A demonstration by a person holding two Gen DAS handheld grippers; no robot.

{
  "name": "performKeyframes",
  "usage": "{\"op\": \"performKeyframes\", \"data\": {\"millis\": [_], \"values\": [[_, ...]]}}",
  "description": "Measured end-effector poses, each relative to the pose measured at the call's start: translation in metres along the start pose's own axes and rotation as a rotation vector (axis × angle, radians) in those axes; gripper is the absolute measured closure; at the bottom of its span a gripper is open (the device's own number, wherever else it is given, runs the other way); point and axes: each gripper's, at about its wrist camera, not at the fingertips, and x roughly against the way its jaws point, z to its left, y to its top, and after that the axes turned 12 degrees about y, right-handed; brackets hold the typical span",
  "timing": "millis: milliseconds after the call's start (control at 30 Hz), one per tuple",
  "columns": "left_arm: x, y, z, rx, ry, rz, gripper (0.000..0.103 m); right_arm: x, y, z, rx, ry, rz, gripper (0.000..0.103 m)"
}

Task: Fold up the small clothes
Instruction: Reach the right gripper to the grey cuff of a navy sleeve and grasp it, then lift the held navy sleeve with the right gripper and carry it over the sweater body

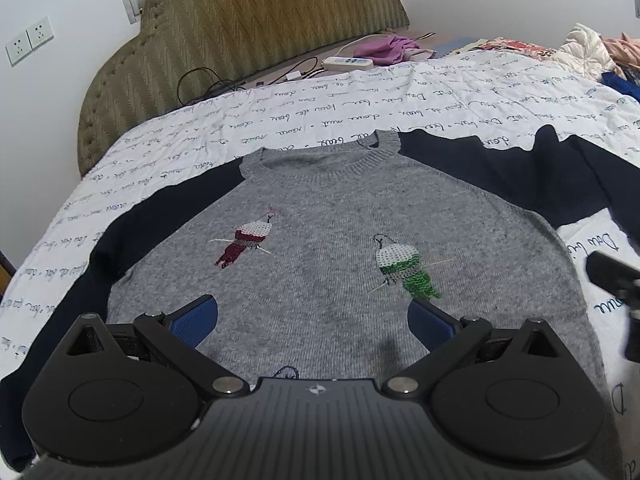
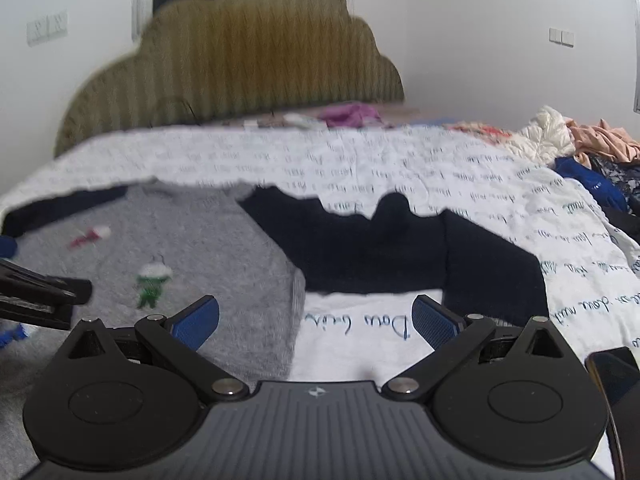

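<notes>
A small grey sweater (image 1: 332,240) with dark navy sleeves and two embroidered birds lies flat, front up, on the bed. My left gripper (image 1: 312,320) hovers open over its lower middle, with nothing between the blue pads. In the right wrist view the sweater (image 2: 192,248) fills the left side and its right sleeve (image 2: 400,252) lies bent across the sheet. My right gripper (image 2: 316,320) stands open above the sweater's right edge and the bare sheet, holding nothing. The right gripper's body (image 1: 612,276) shows at the right edge of the left wrist view. That right wrist view is blurred.
The white bedspread (image 1: 400,100) carries handwritten script. An olive padded headboard (image 1: 248,28) stands behind. A power strip (image 1: 348,63), cables and a purple cloth (image 1: 384,48) lie near it. A heap of other clothes (image 2: 592,148) sits at the far right. A dark object (image 2: 612,372) is at the right edge.
</notes>
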Motion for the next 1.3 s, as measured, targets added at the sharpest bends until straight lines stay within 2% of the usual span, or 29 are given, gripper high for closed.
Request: {"op": "performKeyframes", "data": {"millis": [100, 167, 267, 500, 700, 833, 933, 1000, 1067, 1100, 1133, 1233, 1300], "values": [[-0.001, 0.002, -0.005, 0.009, 0.002, 0.01, 0.0, 0.008, 0.0, -0.009, -0.028, 0.06, -0.03, 0.0], [-0.002, 0.004, -0.008, 0.018, 0.006, 0.021, 0.0, 0.008, 0.0, -0.013, -0.019, 0.062, -0.026, 0.0], [-0.002, 0.006, -0.013, 0.018, 0.01, 0.026, 0.0, 0.008, 0.0, -0.017, 0.032, 0.024, -0.017, 0.0], [-0.003, 0.008, -0.02, 0.007, 0.002, 0.039, 0.0, 0.009, -0.003, -0.038, 0.028, -0.028, 0.018, 0.0], [-0.003, 0.008, -0.021, 0.009, -0.031, 0.048, 0.0, 0.007, -0.009, -0.059, 0.07, -0.117, 0.03, 0.0], [-0.005, 0.008, -0.025, 0.002, -0.043, 0.058, 0.0, -0.002, -0.016, -0.077, 0.096, -0.2, 0.087, 0.001], [-0.006, 0.007, -0.028, -0.006, -0.048, 0.068, 0.0, -0.011, -0.021, -0.083, 0.135, -0.219, 0.121, 0.018], [-0.007, 0.006, -0.03, -0.014, -0.054, 0.071, 0.0, -0.018, -0.023, -0.089, 0.142, -0.223, 0.146, 0.044], [-0.006, 0.006, -0.031, -0.023, -0.055, 0.068, 0.0, -0.024, -0.023, -0.096, 0.148, -0.221, 0.16, 0.056], [-0.006, 0.006, -0.031, -0.027, -0.054, 0.067, 0.0, -0.026, -0.022, -0.1, 0.152, -0.218, 0.166, 0.079], [-0.006, 0.006, -0.031, -0.031, -0.051, 0.065, 0.0, -0.026, -0.021, -0.102, 0.156, -0.212, 0.166, 0.088], [-0.007, 0.009, -0.028, -0.034, -0.043, 0.065, 0.0, -0.019, -0.012, -0.118, 0.132, -0.195, 0.125, 0.091], [-0.008, 0.01, -0.026, -0.027, -0.046, 0.068, 0.0, -0.014, 0.001, -0.138, 0.111, -0.239, 0.084, 0.091]]}}
